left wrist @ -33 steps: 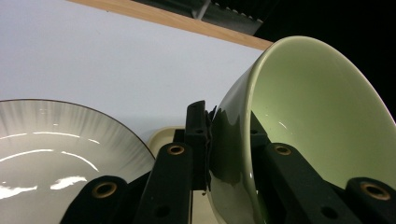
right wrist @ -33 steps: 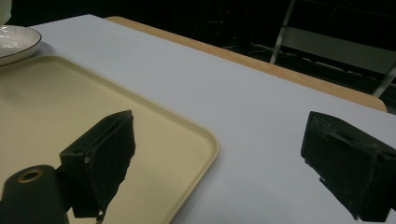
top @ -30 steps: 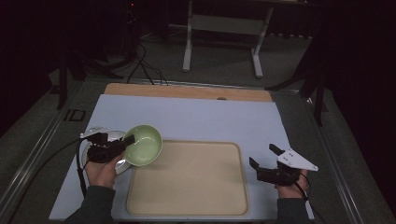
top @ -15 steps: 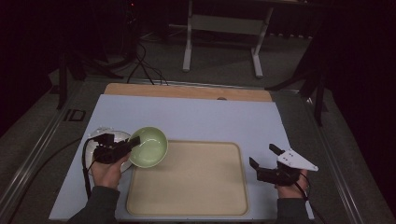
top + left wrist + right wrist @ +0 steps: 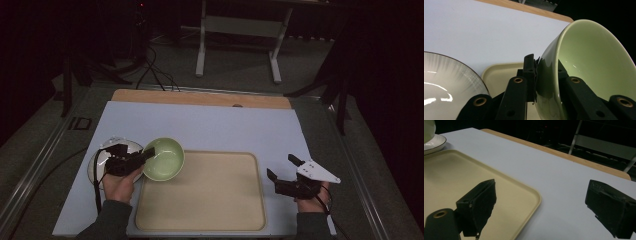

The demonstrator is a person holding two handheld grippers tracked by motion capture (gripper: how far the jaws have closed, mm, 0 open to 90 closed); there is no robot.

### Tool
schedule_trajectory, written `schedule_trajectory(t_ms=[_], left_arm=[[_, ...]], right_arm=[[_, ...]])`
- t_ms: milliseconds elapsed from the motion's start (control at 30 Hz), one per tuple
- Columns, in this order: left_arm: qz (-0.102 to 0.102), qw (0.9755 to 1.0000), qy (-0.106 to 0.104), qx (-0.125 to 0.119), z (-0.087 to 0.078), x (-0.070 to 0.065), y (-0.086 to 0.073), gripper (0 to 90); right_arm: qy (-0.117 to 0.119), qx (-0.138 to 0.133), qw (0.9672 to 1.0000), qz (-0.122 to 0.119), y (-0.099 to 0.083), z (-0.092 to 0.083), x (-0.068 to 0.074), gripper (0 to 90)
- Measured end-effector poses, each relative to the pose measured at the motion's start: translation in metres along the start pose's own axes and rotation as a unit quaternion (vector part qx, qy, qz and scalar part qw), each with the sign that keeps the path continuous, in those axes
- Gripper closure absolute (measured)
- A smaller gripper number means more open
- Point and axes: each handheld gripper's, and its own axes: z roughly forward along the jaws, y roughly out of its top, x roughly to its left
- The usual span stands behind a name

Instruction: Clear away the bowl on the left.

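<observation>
I saw the table (image 5: 210, 127) under a pale mat, with a beige tray (image 5: 200, 192) near its front edge. A white plate (image 5: 102, 160) lay beside the tray's left edge. The green bowl (image 5: 165, 160) hung tilted over the tray's back left corner. My left gripper (image 5: 142, 156) was clamped on the bowl's rim, one jaw inside and one outside. My right gripper (image 5: 281, 169) stood unclenched by the tray's right edge, holding nothing.
</observation>
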Motion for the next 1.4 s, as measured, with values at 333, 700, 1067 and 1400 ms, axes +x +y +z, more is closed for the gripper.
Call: schedule_trajectory(t_ms=[333,700,1067,1400], left_arm=[[0.004,1.0000,-0.006,0.006,0.005,-0.005,-0.003,79.5],[0.011,0.9998,-0.012,0.014,0.012,-0.011,-0.006,79.5],[0.016,0.9994,-0.019,0.022,0.019,-0.016,-0.009,79.5],[0.019,0.9991,-0.025,0.029,0.024,-0.021,-0.012,79.4]], right_arm=[[0.000,0.000,1.0000,0.000,0.000,0.000,0.000,9.5],[0.000,0.000,1.0000,0.000,0.000,0.000,0.000,9.6],[0.000,0.000,1.0000,0.000,0.000,0.000,0.000,9.6],[0.000,-0.001,1.0000,-0.001,0.000,0.000,0.000,9.6]])
